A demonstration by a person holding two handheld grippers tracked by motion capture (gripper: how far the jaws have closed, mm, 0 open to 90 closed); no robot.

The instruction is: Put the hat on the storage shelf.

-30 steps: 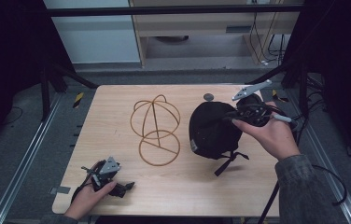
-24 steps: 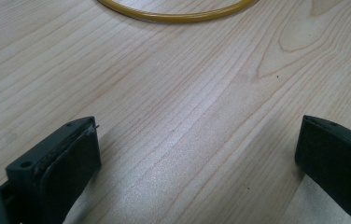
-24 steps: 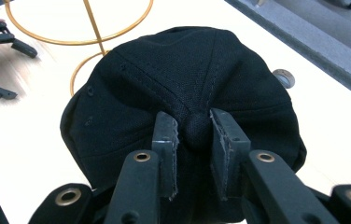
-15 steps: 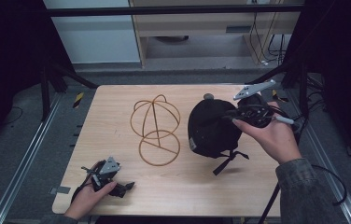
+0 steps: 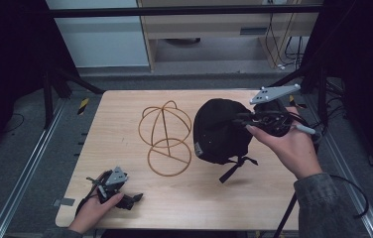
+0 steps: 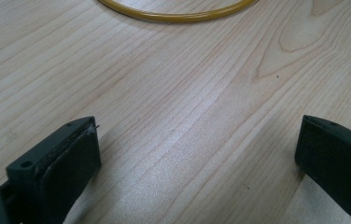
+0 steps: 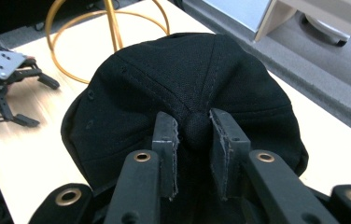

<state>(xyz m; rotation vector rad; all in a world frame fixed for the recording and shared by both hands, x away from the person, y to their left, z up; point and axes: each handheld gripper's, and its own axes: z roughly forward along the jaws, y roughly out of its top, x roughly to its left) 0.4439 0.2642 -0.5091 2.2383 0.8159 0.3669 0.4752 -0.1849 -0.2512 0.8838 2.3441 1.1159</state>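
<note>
Cap (image 5: 221,130) hangs off the bench (image 5: 274,198), its top button pinched by the right claw (image 7: 196,128); left claw (image 6: 197,154) gapes empty.

Right tool (image 7: 196,133) pinching black cap (image 7: 131,100) — crown button, gold wire stand (image 7: 110,28) behind

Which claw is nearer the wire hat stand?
Left. The left claw rests open on the table just in front of the wire hat stand, its base ring close ahead. The right claw is beyond the stand's other side, shut on the black cap.
</note>
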